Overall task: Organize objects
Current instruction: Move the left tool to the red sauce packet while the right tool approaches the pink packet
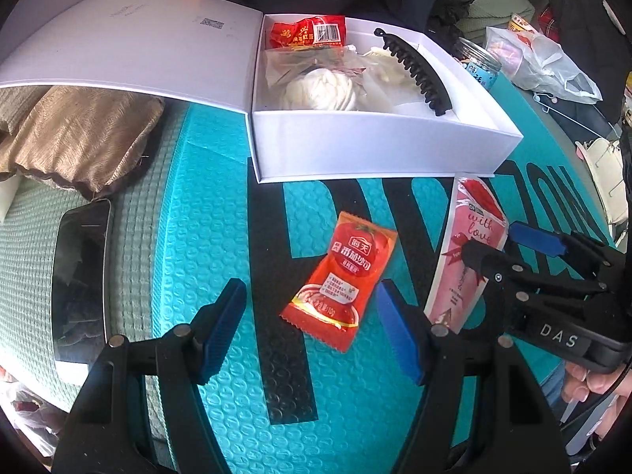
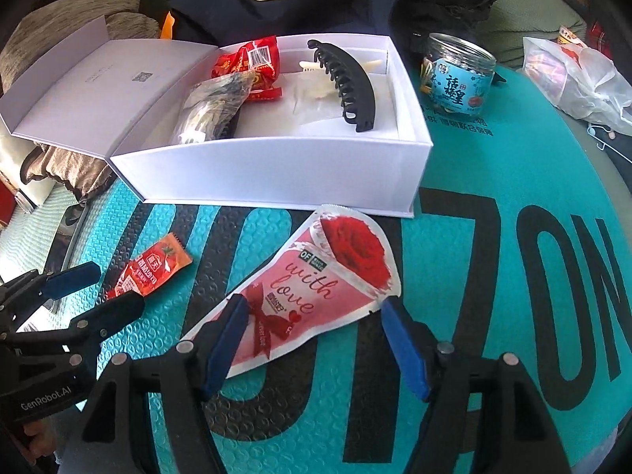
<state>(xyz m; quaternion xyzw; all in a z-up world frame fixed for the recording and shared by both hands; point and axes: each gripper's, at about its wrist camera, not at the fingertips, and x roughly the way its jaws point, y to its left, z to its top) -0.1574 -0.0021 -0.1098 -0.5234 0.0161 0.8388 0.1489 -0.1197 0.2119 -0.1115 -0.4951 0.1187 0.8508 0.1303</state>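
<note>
Two wrist views here, and quite different things get picked up by each.

In the left wrist view, the left gripper [image 1: 310, 326] is seen spread open over the teal mat [image 1: 221, 205], with the ketchup sachet [image 1: 340, 281] lying flat between its blue pads, untouched. A dark phone [image 1: 81, 284] at the mat's left edge is only caught properly in this view. A white rounded thing in a clear bag [image 1: 320, 89] is also seen in the white box [image 1: 375, 150], though what it is can't be told.

In the right wrist view, the right gripper [image 2: 316, 343] is held wide open too, straddling the narrow end of the pink "with love" packet [image 2: 316, 288]; the packet is lying on the mat, not gripped. The blue-labelled jar [image 2: 460, 75] beside the box is shown clearly here, with only a sliver of it visible in the other view.

The open box sits behind both packets, and the black hair claw [image 2: 343, 83] and a red snack pack [image 2: 247, 61] are seen inside it. A plastic bag [image 2: 572, 79] is lying at the far right.
</note>
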